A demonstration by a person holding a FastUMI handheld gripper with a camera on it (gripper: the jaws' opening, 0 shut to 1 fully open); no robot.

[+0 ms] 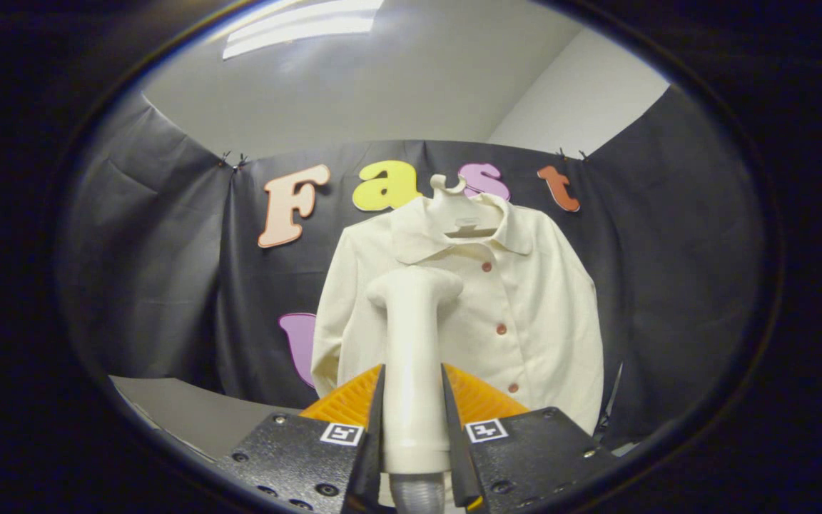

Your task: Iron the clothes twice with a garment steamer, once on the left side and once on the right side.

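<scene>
Jaws pinching garment steamer (414, 371) handle; steamer upright, head aimed at cream shirt (525, 314) on hanger (454, 207).

Gripper (414, 421) fingers clamp steamer (412, 343) upright before hung shirt (525, 314).

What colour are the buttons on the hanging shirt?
Reddish-brown, running down the cream shirt front, best seen in the gripper view beyond the garment steamer that the gripper grips.

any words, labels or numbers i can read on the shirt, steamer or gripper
Shirt: no text.
Garment steamer, clamped between the fingers of the gripper: no text.
Left square marker and right square marker on the gripper: black-and-white code patterns, no readable words.
</scene>
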